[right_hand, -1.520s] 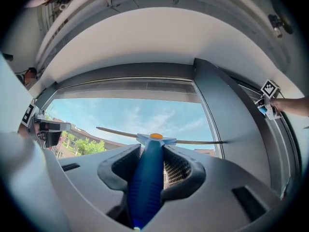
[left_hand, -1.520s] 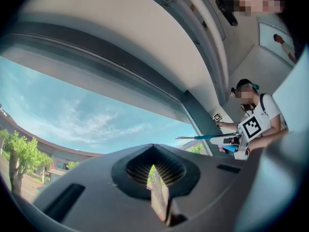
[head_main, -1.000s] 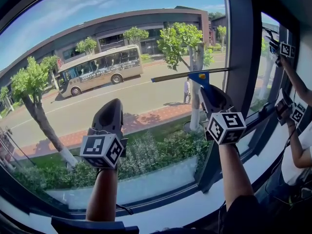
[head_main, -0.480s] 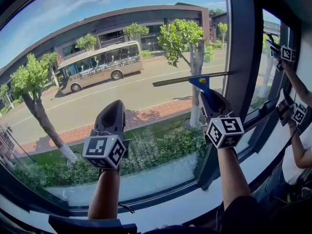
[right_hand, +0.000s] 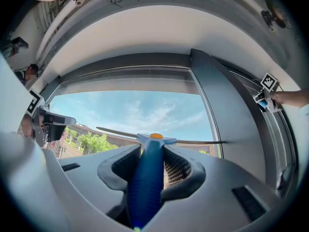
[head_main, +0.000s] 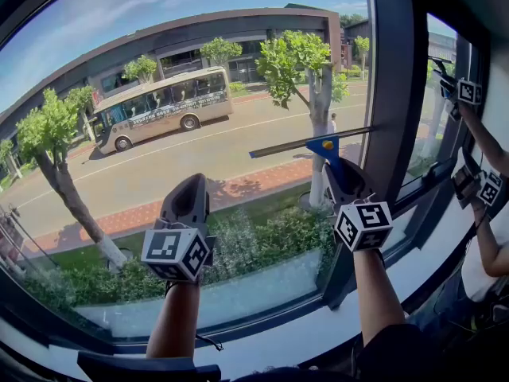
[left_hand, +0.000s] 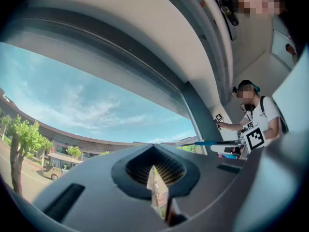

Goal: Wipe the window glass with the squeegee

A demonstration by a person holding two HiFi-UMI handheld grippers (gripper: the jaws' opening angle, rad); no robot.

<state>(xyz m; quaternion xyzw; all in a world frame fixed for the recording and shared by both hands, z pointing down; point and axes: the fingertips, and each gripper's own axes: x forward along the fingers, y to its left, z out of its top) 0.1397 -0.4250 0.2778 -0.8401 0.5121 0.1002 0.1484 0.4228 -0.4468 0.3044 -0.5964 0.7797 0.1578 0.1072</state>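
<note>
- The left gripper (head_main: 188, 191) is raised in front of the window glass (head_main: 119, 173), low and left of centre. Its jaws are pressed together with nothing between them.
- The squeegee (head_main: 306, 144) has its blade nearly level at the pane's right part, its end beside the dark window post (head_main: 394, 78).
- The right gripper (head_main: 340, 173) pinches the squeegee's blue handle from below.

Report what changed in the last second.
The right tongs, still clamped on the blue-handled squeegee with its thin dark blade, drew it a little down the clear window glass. The left tongs sank slightly, still shut and empty. Nothing was taken or released.
</note>
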